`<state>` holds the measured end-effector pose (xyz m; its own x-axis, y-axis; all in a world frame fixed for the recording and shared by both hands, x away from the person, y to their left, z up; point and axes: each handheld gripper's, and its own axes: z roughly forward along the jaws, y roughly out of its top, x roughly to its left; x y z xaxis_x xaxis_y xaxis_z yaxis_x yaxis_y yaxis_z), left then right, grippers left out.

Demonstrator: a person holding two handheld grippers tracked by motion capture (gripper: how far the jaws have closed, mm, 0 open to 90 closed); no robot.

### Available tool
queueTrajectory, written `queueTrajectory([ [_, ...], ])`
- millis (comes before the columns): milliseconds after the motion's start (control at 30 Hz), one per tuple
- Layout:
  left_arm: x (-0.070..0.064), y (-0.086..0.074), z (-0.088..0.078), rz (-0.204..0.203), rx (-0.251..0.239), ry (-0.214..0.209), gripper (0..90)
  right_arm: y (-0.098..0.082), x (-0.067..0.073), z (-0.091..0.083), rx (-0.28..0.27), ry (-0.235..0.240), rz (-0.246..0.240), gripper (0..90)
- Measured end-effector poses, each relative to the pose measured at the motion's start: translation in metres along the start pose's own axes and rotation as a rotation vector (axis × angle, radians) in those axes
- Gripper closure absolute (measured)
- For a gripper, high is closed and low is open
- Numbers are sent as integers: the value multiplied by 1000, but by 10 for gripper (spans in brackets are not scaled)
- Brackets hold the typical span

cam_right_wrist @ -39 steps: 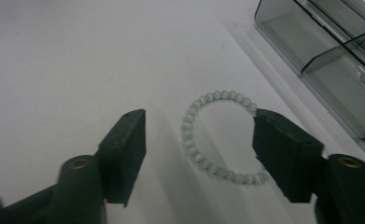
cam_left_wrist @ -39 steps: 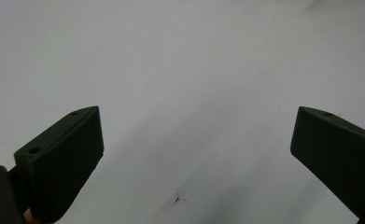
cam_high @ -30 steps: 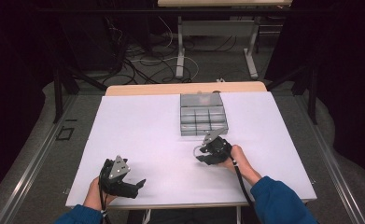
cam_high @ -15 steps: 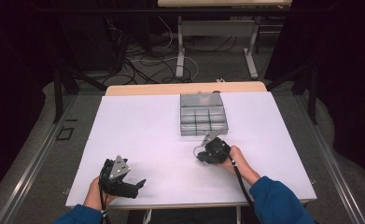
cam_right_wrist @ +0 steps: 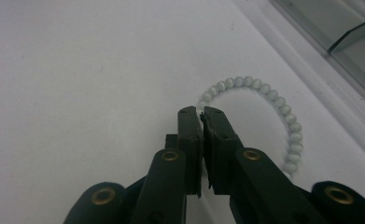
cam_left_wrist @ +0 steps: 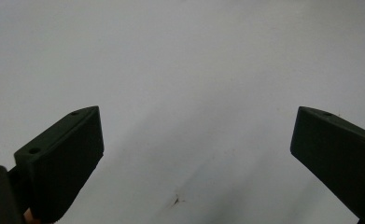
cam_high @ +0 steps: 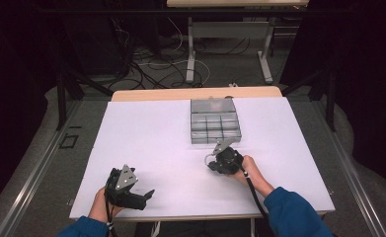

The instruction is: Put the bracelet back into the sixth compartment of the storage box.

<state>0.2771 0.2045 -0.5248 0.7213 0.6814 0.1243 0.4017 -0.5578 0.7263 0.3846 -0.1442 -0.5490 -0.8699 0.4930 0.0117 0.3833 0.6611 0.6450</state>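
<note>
A bracelet of pale round beads (cam_right_wrist: pixel 264 88) lies in a loop on the white table top (cam_right_wrist: pixel 77 70). My right gripper (cam_right_wrist: pixel 200 112) is shut on the bracelet, its black jaws pinching the strand at the loop's near left end. From above, the right gripper (cam_high: pixel 211 164) sits just in front of a grey compartment box (cam_high: pixel 215 121). My left gripper (cam_high: pixel 148 196) rests near the table's front left edge. In its own view the left gripper (cam_left_wrist: pixel 196 140) stands wide open, with bare white table between the jaws.
The box's clear wall (cam_right_wrist: pixel 339 37) runs along the upper right, close to the bracelet. The white sheet (cam_high: pixel 156 133) spreads bare between the two hands. Beyond the table are desk legs and cables (cam_high: pixel 180 59) on the floor.
</note>
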Motion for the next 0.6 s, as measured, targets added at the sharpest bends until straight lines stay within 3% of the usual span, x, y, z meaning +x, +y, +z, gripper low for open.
queueTrajectory([
  [300, 0, 1, 0, 0, -4, -1, 26, 4, 0, -13, -42, -23, 21, 866],
  [500, 1, 0, 2, 0, -8, 4, 26, 9, -3, -27, -116, -51, 18, 866],
  [600, 0, 1, 1, 1, 0, -7, 26, 10, -5, -31, -127, -60, 15, 866],
])
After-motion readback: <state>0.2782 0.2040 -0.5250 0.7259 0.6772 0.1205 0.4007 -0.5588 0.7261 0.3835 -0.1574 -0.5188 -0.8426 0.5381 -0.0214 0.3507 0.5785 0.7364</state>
